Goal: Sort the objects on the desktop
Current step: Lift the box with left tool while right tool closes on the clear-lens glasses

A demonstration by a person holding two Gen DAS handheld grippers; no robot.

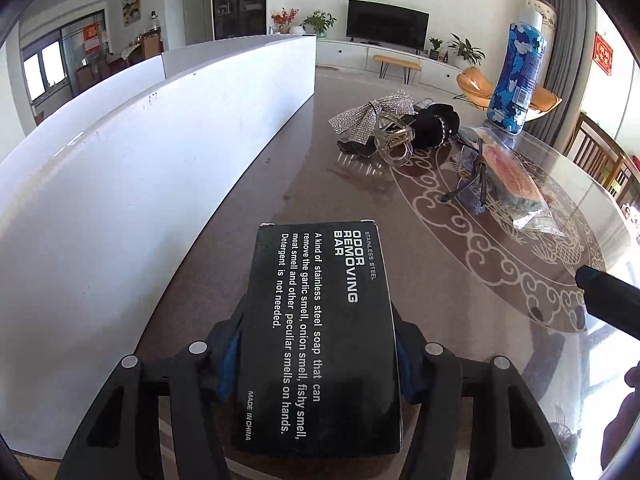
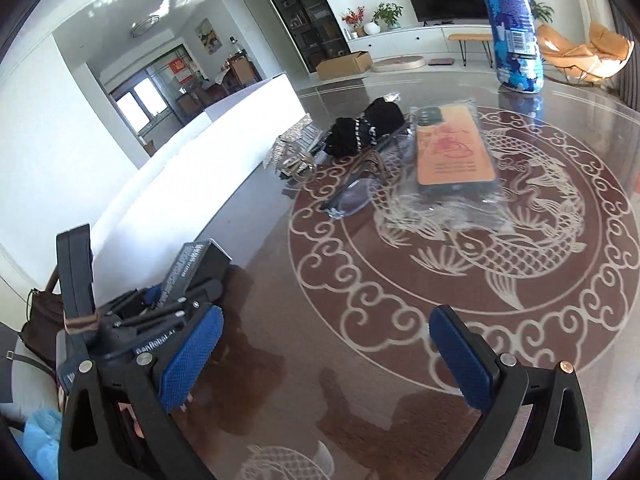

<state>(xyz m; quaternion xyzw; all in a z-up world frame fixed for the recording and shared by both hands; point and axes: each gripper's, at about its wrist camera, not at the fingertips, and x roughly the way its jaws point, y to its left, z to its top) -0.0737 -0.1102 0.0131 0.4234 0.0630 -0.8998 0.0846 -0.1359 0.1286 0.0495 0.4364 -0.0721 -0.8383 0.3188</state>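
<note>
left gripper clamps black box beside white wall; right gripper gapes over bare table.

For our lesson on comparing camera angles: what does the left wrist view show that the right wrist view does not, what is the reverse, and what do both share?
Only the left wrist view: the readable label on the black box, clamped in the left gripper, and the clear hair claw.

Only the right wrist view: the right gripper with its jaws apart and nothing between them, and the cardboard carton on the floor.

Both: the blue patterned bottle, the bagged phone case, the black hair accessory, the glasses and the white partition.
</note>
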